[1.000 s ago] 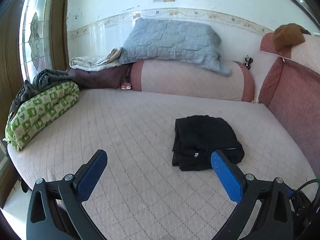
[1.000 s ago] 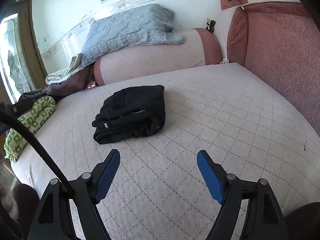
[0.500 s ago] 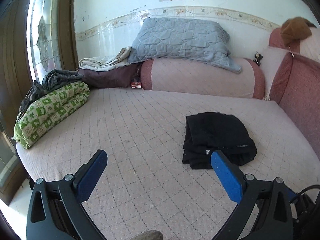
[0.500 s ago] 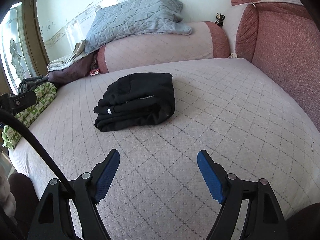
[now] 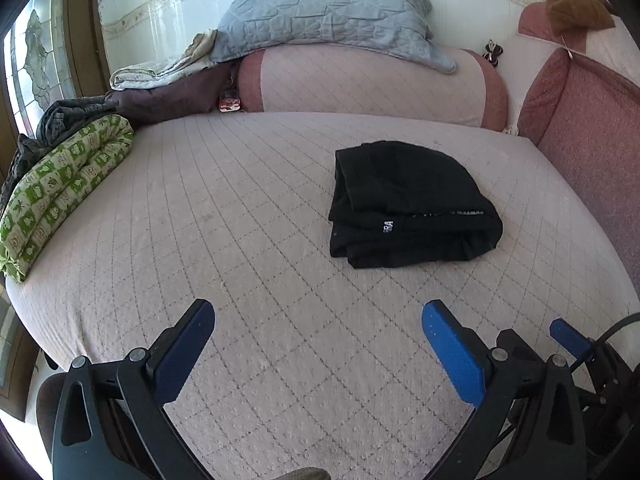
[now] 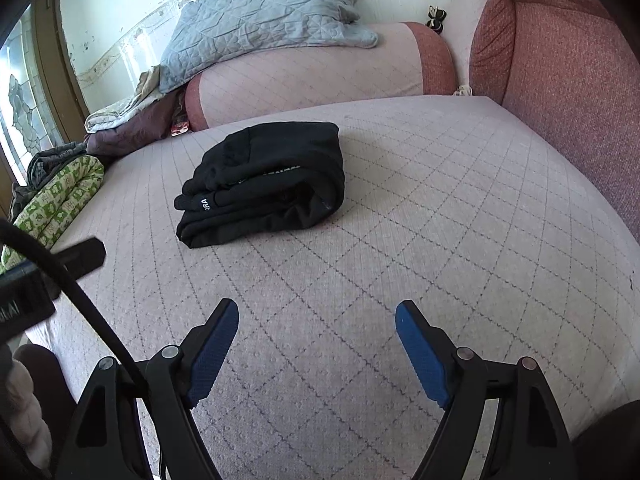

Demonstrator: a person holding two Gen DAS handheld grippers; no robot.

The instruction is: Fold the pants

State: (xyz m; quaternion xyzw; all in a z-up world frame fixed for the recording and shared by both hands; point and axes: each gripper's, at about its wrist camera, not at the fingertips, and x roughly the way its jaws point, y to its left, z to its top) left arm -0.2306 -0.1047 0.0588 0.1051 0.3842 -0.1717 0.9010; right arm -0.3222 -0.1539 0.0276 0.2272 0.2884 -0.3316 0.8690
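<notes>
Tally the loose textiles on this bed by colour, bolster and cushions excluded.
Black: 1, folded pants
Grey-blue: 1, quilted blanket
Green-patterned: 1, rolled quilt
Dark grey: 1, garment
Cream: 1, cloth
Maroon: 1, cloth
Total: 6

White letters "RA", the visible end of a longer word, stand on the folded black pants [image 5: 404,204].

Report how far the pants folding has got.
Done, by the look of it: the black pants lie in a compact folded bundle on the quilted bed cover. In hand: nothing; the left gripper and the right gripper are both open and empty, short of the bundle. Left: at most tidying the uneven near edge.
</notes>
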